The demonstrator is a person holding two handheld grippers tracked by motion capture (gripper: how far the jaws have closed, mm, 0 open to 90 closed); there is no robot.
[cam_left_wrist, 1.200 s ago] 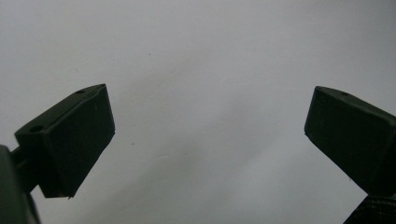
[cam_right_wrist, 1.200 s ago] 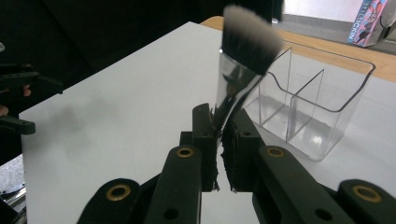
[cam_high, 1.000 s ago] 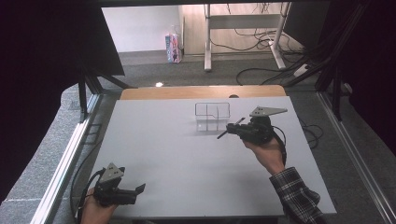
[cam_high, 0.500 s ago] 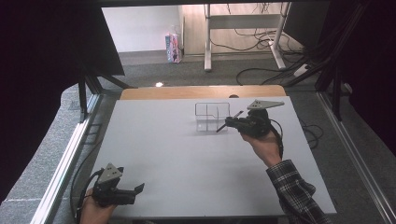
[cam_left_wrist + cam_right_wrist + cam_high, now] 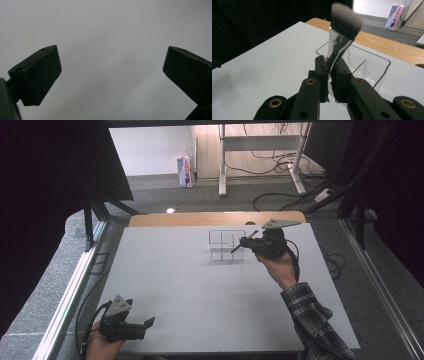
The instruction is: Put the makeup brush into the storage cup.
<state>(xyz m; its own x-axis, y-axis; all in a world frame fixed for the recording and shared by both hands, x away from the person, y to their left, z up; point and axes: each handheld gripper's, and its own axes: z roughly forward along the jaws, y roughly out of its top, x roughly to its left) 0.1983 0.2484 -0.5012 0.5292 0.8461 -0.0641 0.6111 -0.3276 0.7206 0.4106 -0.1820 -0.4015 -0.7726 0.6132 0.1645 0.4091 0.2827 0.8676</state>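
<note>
Right gripper (image 5: 329,75), seen along its own jaws: the two black jaws stand closed on the shiny, dark metallic ferrule of a makeup brush (image 5: 342,32), which rises from between them and leans toward 1 o'clock. The brush head is short, dense and flat-topped, its bristles dark at the base and pale grey-white at the tips; the part below the jaws is hidden. Directly behind the brush stands a clear plastic organizer (image 5: 372,67) with rounded corners, a dark rim line and an inner partition that divides it into compartments. In the high view the right gripper (image 5: 239,245) sits at about 1 o'clock on the pale grey counter (image 5: 190,285), its tips at the right-hand edge of the organizer (image 5: 226,245); whether the brush touches it cannot be told. The left gripper (image 5: 147,322) lies at 7 o'clock near the counter's near edge, jaws wide apart and holding nothing.
</note>
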